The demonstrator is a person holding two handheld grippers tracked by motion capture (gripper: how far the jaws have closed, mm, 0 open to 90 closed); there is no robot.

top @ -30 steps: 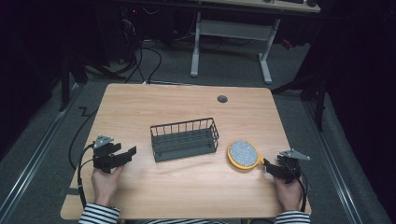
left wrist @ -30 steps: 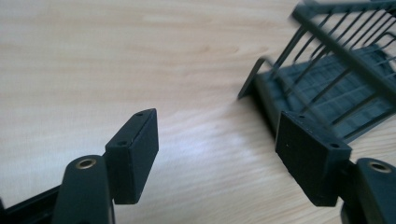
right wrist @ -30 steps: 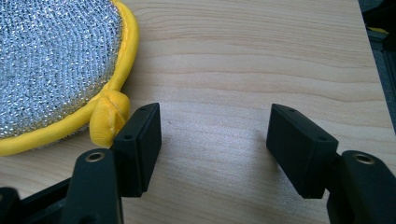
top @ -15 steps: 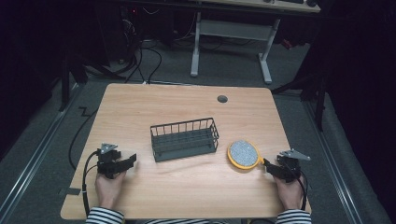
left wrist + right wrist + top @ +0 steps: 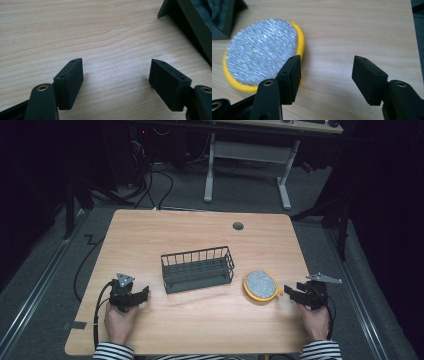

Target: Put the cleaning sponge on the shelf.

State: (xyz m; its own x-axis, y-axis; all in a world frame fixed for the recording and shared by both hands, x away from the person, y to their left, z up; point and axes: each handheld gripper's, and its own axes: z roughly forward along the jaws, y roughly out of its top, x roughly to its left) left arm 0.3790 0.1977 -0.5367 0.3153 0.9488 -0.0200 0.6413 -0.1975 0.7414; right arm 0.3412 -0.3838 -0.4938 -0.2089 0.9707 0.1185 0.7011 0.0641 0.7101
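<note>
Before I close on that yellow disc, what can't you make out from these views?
- Yellow scrub disc, right gripper view: near rim hidden behind the right tool's left finger.
- Wire basket, left gripper view: cut off by the frame edge.
- Basket's inside, high view: too small and dark to tell whether anything lies in it.

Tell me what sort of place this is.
Probably a lab or workshop set up for recording: a wooden table on grey carpet, dark surroundings, cables on the floor, and a white-legged desk behind.
</note>
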